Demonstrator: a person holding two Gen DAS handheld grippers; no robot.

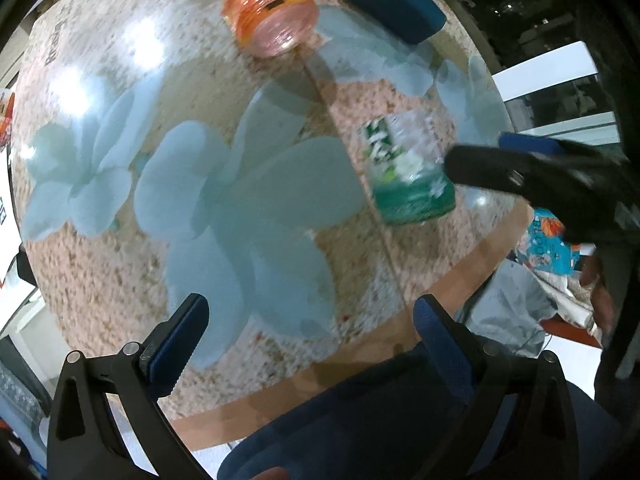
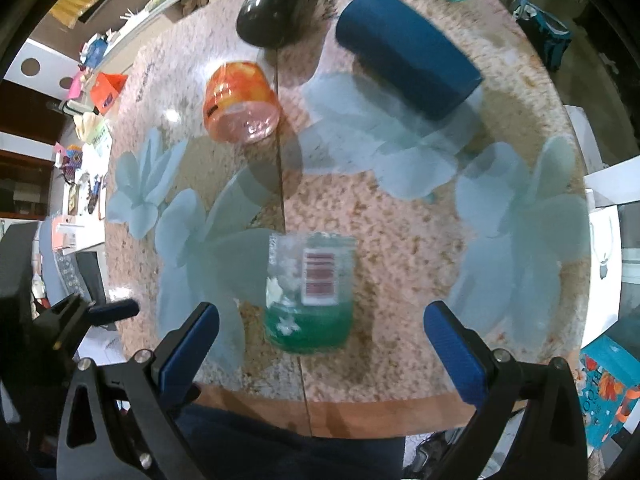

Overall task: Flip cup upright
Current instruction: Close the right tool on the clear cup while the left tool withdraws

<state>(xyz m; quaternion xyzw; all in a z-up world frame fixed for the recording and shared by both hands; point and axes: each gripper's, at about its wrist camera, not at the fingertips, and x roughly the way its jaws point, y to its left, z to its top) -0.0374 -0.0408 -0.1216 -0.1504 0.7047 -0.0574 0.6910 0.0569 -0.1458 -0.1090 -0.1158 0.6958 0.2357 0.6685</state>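
A clear plastic cup with a green band and barcode label (image 2: 310,292) lies on the table, its green end toward me; it also shows in the left wrist view (image 1: 406,172). My right gripper (image 2: 320,336) is open, its blue pads either side of the cup's near end and not touching it. It appears in the left wrist view (image 1: 476,160) as a dark arm beside the cup. My left gripper (image 1: 308,336) is open and empty over the table's near edge. An orange cup (image 2: 240,104) lies on its side farther back, also seen in the left wrist view (image 1: 270,12).
The table (image 2: 400,216) has a speckled top with pale blue flower prints and a seam down the middle. A dark blue cylinder (image 2: 408,48) and a black cylinder (image 2: 276,0) lie at the back. Cluttered shelves stand at the left; a patterned box (image 2: 608,388) sits at the right.
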